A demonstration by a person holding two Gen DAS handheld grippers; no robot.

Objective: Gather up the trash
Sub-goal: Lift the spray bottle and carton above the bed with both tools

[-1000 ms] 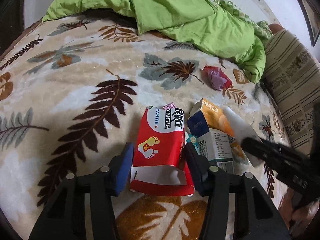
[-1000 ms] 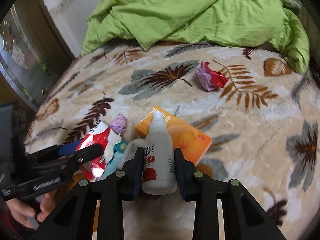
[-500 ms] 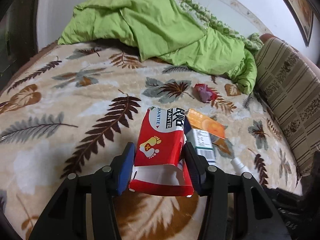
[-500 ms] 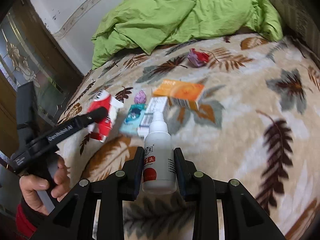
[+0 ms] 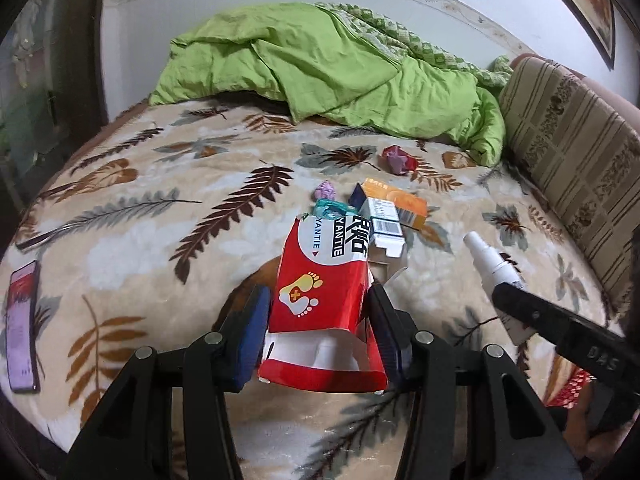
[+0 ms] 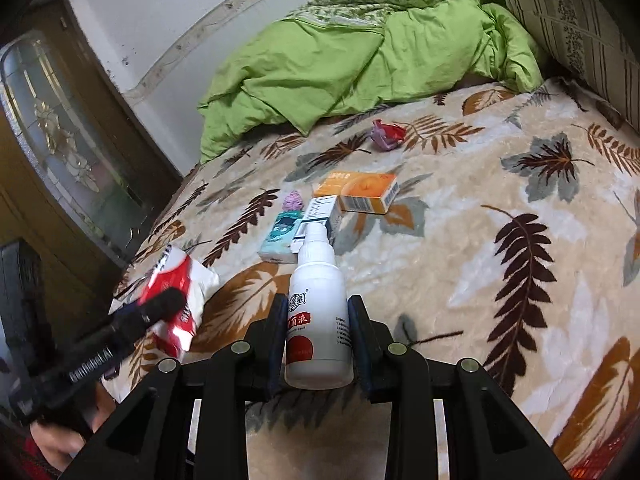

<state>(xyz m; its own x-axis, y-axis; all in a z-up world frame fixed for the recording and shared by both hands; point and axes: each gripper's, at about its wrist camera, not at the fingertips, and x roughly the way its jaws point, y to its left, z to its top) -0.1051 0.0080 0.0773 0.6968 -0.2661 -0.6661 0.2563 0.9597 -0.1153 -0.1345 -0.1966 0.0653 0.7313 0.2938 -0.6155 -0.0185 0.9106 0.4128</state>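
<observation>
My left gripper [image 5: 318,316] is shut on a red and white carton [image 5: 326,280] with a footprint logo, held above the leaf-patterned bed cover [image 5: 140,248]. My right gripper [image 6: 318,328] is shut on a white spray bottle [image 6: 318,308] with a red label, nozzle pointing away. The bottle [image 5: 494,266] also shows at the right of the left wrist view, and the carton [image 6: 176,300] at the left of the right wrist view. On the bed lie an orange box [image 6: 358,192], a white and blue box [image 6: 320,216], a teal packet [image 6: 280,236], a small purple wrapper [image 6: 294,200] and a red and purple crumpled wrapper [image 6: 386,134].
A green duvet [image 5: 340,76] is heaped at the far side of the bed. A striped headboard cushion [image 5: 576,176] runs along the right. A phone [image 5: 22,320] lies near the bed's left edge. A dark wooden cabinet with glass [image 6: 68,152] stands left of the bed.
Both grippers have drawn back and lifted away from the pile of trash, carrying the carton and the bottle; the boxes on the bed now look smaller and farther off.
</observation>
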